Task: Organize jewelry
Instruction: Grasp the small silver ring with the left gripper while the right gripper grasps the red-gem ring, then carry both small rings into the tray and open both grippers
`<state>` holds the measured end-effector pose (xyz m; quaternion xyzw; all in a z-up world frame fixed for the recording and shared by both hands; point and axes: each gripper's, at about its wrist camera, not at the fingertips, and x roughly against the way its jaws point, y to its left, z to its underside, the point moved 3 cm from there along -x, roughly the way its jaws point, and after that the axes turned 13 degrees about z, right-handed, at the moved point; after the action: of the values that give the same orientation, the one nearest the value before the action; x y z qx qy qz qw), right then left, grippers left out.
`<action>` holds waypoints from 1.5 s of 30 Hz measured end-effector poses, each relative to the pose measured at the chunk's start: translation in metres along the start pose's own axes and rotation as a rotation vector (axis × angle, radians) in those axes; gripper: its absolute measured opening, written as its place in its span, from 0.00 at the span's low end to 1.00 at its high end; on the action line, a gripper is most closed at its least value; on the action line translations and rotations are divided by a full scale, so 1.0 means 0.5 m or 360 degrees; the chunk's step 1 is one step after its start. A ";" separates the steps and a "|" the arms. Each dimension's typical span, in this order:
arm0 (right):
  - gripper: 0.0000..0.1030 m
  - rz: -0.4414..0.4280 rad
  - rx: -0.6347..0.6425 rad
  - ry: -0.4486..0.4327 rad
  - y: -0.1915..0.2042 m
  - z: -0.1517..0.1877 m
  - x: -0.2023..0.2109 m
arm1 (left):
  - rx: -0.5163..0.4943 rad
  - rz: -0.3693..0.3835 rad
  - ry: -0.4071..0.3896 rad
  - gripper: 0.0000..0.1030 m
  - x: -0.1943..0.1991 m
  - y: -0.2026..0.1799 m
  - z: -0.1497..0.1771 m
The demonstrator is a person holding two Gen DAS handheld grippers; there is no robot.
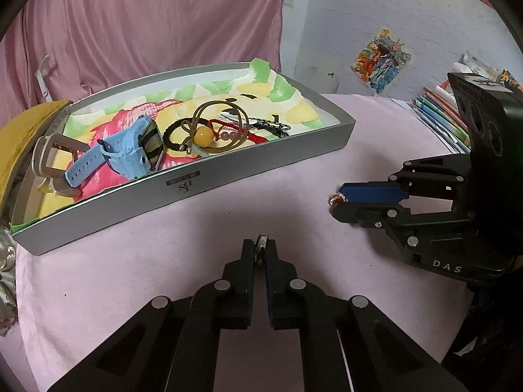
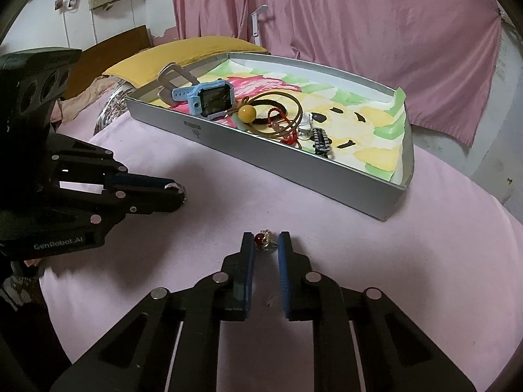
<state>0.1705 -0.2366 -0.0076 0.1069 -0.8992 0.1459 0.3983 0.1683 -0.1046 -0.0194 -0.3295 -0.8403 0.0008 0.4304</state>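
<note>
My left gripper [image 1: 261,248] is shut on a small silver ring [image 1: 262,241] just above the pink cloth; it also shows in the right wrist view [image 2: 178,192]. My right gripper [image 2: 266,245] is partly open around a red-stone ring [image 2: 265,240] that lies on the cloth between the fingertips; the right gripper [image 1: 338,201] also shows in the left wrist view with that ring [image 1: 336,200] at its tip. The silver tray [image 1: 202,181] [image 2: 261,160] holds a blue watch [image 1: 130,153] [image 2: 209,98], a yellow-bead cord [image 1: 203,135] [image 2: 246,112] and bracelets.
A yellow pillow [image 2: 183,52] lies behind the tray. Books [image 1: 441,111] are stacked at the right edge in the left wrist view. A pink curtain [image 2: 359,16] hangs behind. Pink cloth [image 2: 392,261] covers the table.
</note>
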 end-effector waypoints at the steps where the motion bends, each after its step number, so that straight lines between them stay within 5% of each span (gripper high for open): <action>1: 0.10 0.0004 0.0004 -0.0007 0.002 0.000 0.002 | 0.0003 0.0007 -0.0001 0.06 0.000 0.000 0.000; 13: 0.09 0.0027 -0.0140 -0.0166 -0.012 -0.007 0.041 | 0.0070 -0.0018 -0.0226 0.06 0.045 -0.002 -0.018; 21: 0.09 0.0115 -0.0281 -0.0506 -0.025 -0.068 0.099 | 0.0077 -0.0071 -0.0408 0.06 0.082 0.009 -0.063; 30: 0.09 0.0235 -0.0437 -0.0806 -0.038 -0.143 0.133 | 0.0048 -0.0199 -0.0756 0.06 0.142 0.029 -0.141; 37: 0.09 0.0305 -0.0446 -0.0891 -0.044 -0.193 0.119 | -0.0008 -0.0350 -0.0982 0.06 0.153 0.049 -0.174; 45: 0.09 0.0375 -0.0429 -0.0905 -0.042 -0.219 0.076 | 0.0005 -0.0432 -0.0986 0.06 0.118 0.083 -0.196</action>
<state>0.2270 -0.2212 0.0950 -0.0150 -0.9917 0.0352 0.1224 0.2380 -0.0672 0.0729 -0.1980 -0.9674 0.0449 0.1514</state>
